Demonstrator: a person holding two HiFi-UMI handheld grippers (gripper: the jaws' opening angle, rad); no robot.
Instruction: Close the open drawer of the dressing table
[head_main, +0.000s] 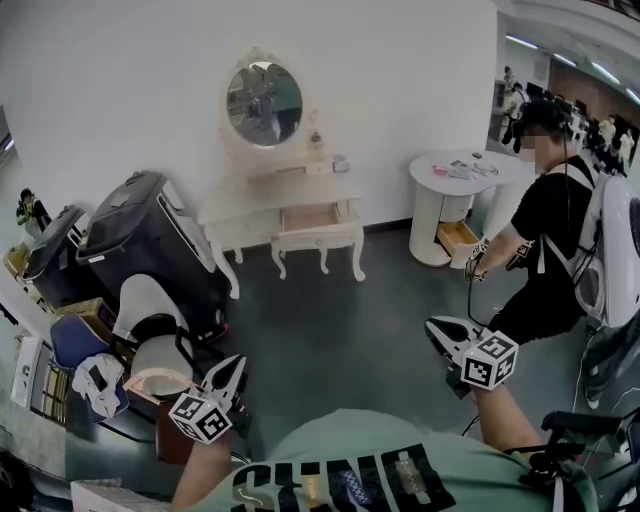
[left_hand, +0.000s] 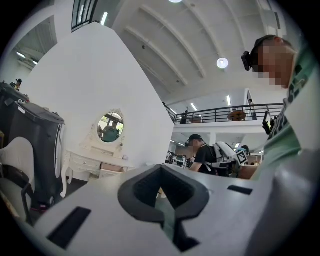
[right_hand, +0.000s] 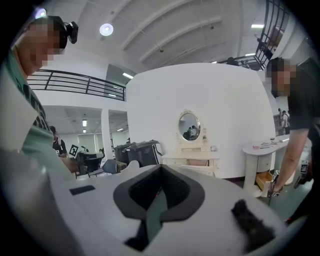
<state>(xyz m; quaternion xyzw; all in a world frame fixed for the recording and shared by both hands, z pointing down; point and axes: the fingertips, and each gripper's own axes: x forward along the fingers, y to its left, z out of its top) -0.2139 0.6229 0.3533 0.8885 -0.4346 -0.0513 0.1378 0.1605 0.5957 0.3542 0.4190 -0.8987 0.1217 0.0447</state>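
The white dressing table (head_main: 250, 212) stands against the far wall under its oval mirror (head_main: 264, 103). Its middle drawer (head_main: 312, 220) is pulled out towards me. Both grippers hang low in the head view, well short of the table across the dark floor. My left gripper (head_main: 230, 370) is shut with nothing in it, and my right gripper (head_main: 440, 332) also looks shut and empty. In the left gripper view the left gripper (left_hand: 161, 192) points level, with the table (left_hand: 85, 160) small at the left. In the right gripper view the table (right_hand: 192, 159) lies beyond the right gripper (right_hand: 160, 192).
Black suitcases (head_main: 150, 235) and a white chair (head_main: 150, 330) crowd the left side, close to my left gripper. A round white table (head_main: 455, 185) with its own open drawer (head_main: 458, 238) stands at the right. A person in black (head_main: 545, 240) bends beside it.
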